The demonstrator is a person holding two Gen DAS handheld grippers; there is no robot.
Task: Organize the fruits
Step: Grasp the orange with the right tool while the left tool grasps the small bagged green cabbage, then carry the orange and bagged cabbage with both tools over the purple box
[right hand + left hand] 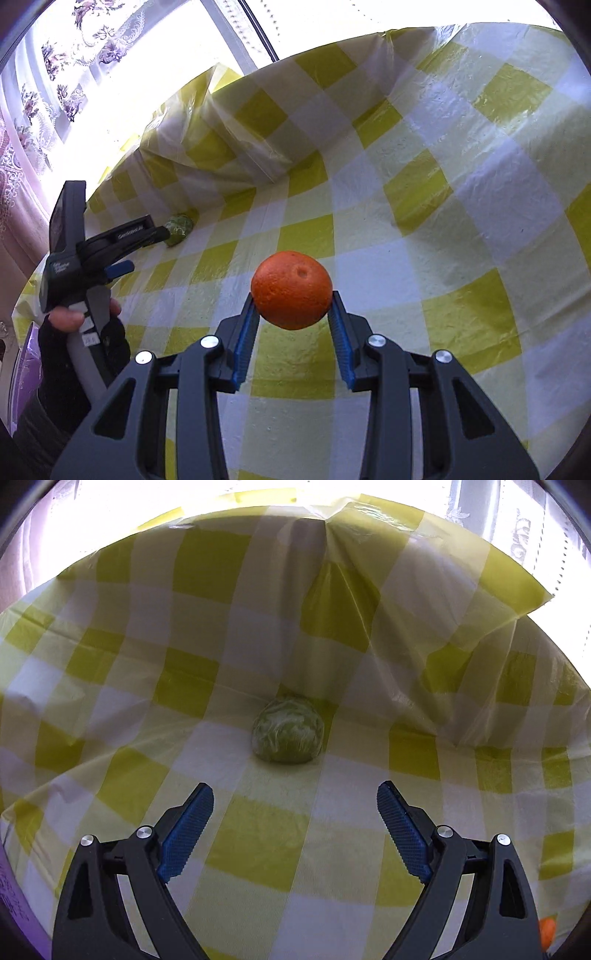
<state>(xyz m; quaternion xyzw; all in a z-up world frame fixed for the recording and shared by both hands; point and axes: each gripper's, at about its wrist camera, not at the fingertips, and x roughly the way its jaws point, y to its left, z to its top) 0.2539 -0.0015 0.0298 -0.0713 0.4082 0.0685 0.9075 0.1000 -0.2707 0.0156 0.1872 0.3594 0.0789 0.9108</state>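
A round green fruit (287, 731) lies on the yellow-and-white checked tablecloth (258, 842), straight ahead of my left gripper (295, 795), which is open and empty a short way in front of it. My right gripper (293, 299) is shut on an orange (291, 290) and holds it above the cloth. In the right wrist view the left gripper (162, 232) shows at the left, its tips close to the green fruit (180, 228). A bit of orange (547, 929) shows at the left wrist view's lower right edge.
The tablecloth is folded up into a raised flap (424, 602) at the back right, also seen in the right wrist view (221, 147). A bright window with a flowered lace curtain (66, 74) lies beyond the table's far edge.
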